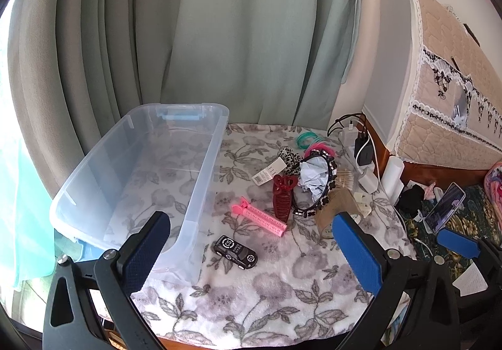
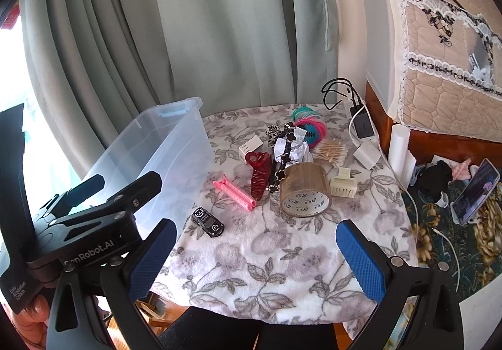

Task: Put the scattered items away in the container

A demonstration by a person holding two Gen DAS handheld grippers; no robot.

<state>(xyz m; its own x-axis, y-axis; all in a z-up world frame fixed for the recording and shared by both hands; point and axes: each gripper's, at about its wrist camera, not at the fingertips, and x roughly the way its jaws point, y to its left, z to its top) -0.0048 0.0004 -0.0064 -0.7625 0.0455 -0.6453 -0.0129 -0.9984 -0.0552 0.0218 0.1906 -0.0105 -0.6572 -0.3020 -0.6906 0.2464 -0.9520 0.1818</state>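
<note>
From the left wrist view, the left gripper hangs low over the near edge of the surface, its blue-padded fingers spread wide and holding nothing. The clear plastic container stands to the left of that gap, its long axis running away toward the curtain; its inside looks bare, with only the floral cloth showing through the bottom. Almost centred between the fingers, just ahead, lies the black toy car, its long axis slanting from near right to far left. Beyond it lie the pink hair clip, the dark red claw clip, a crumpled paper ringed by a black flower headband, and coloured hair ties at the far side. All of these are on the cloth, outside the container.

From the right wrist view, the right gripper also has its fingers wide apart and empty. The toy car sits toward its left finger, near the container's close corner. The roll of brown tape and cream claw clip lie ahead and slightly right; cotton swabs are farther back. The left gripper's body shows at the left, beside the container.

I judge the car best placed for the left gripper, the tape and cream clip for the right.
</note>
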